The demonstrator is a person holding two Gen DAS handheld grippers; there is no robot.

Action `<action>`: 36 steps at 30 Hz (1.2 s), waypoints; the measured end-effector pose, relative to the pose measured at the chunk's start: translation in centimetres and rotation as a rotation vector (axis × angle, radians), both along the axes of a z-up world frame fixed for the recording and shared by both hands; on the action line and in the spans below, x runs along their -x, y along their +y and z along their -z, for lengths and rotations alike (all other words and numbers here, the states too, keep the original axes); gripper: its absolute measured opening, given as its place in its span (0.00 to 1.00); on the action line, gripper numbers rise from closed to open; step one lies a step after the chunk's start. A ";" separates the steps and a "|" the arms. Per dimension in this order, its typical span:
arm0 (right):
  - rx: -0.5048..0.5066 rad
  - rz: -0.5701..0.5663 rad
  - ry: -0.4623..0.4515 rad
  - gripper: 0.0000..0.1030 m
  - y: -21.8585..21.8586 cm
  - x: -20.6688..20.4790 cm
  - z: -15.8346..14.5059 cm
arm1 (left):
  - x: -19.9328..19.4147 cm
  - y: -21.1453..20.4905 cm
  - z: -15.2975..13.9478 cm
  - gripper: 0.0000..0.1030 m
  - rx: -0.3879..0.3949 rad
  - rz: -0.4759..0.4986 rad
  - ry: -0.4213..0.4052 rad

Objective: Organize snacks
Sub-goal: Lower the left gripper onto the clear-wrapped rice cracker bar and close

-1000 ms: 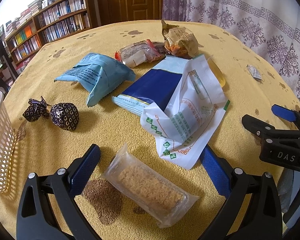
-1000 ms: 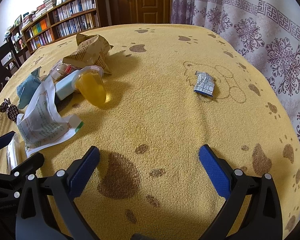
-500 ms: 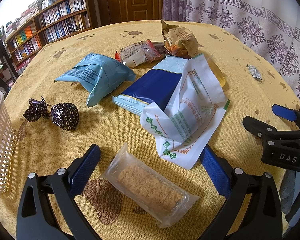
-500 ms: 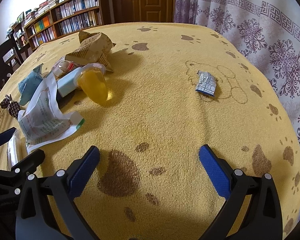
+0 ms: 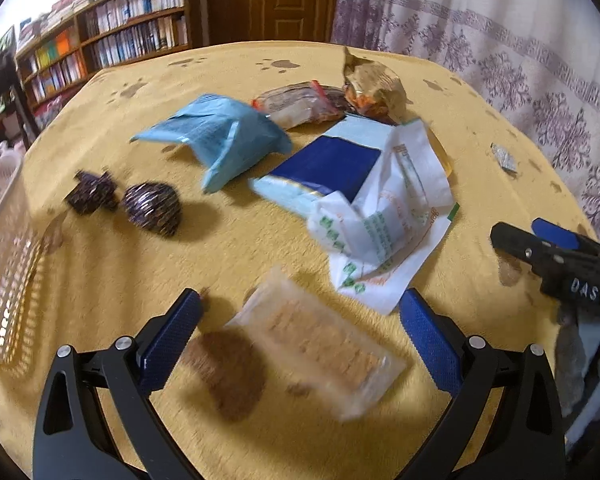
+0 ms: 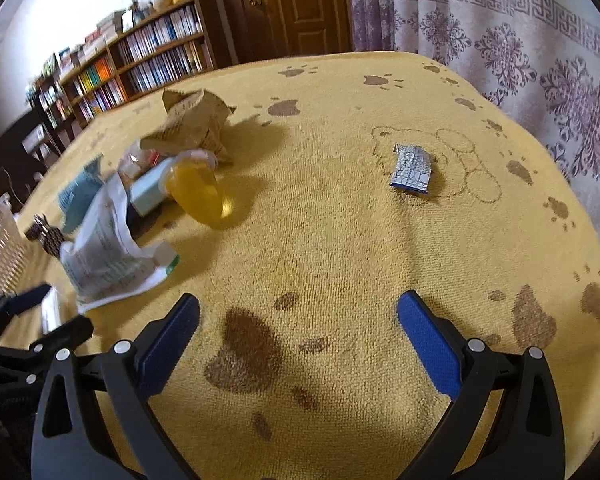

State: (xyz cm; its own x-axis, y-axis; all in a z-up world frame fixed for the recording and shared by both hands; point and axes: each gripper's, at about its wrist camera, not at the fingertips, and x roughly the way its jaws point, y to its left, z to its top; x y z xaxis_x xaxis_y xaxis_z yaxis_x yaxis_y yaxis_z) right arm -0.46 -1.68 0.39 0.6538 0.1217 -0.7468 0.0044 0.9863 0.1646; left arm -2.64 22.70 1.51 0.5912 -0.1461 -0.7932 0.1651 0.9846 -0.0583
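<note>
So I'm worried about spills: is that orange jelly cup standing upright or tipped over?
Tipped over. The jelly cup lies on its side on the yellow cloth, its rim against the snack pile.

Bookshelf [image 6: 140, 64] — wooden door [image 6: 300, 4] — patterned curtain [image 6: 520, 48].

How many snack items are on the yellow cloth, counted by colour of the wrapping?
Blue or blue-and-white packets: 2
Dark purple foil candies: 2
Clear plastic packs: 2
White paper bag, green print: 1
Brown paper bag: 1
Yellow jelly cup: 1
Small silver wrapper: 1
Total: 10
</note>
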 end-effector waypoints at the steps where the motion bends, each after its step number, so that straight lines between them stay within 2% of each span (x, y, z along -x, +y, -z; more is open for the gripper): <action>1: -0.012 -0.003 -0.003 0.95 -0.1 0.0 -0.1 | 0.4 0.5 -0.3 0.98 0.000 -0.009 -0.006; 8: -0.026 -0.032 -0.060 0.95 0.2 0.6 -0.8 | 2.2 3.9 -3.5 0.98 0.006 -0.068 -0.094; 12: -0.024 -0.048 -0.076 0.95 0.5 0.8 -1.0 | 3.4 4.9 -4.5 0.98 -0.007 -0.071 -0.115; 20: -0.028 -0.057 -0.079 0.95 0.4 0.9 -1.1 | 3.5 1.6 -2.0 0.98 -0.002 0.026 -0.052; 30: -0.028 -0.069 -0.070 0.95 0.6 0.8 -1.0 | 2.3 -0.9 0.0 0.98 -0.086 0.104 -0.059; 31: -0.028 -0.070 -0.070 0.95 0.7 0.8 -1.0 | 2.1 -1.1 0.1 0.97 -0.087 0.117 -0.053; 33: -0.026 -0.072 -0.070 0.95 0.7 0.8 -1.0 | 2.0 -1.3 0.2 0.85 -0.082 0.142 -0.050; 36: -0.024 -0.073 -0.070 0.95 0.8 0.9 -0.9 | 2.0 -1.4 0.3 0.81 -0.067 0.162 -0.045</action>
State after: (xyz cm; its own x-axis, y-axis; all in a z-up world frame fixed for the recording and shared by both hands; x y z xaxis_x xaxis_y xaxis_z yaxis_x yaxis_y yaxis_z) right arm -1.33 -0.92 1.32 0.6929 0.1883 -0.6960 -0.0800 0.9794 0.1854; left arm -4.60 21.33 1.24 0.5995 -0.1899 -0.7775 0.3228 0.9463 0.0178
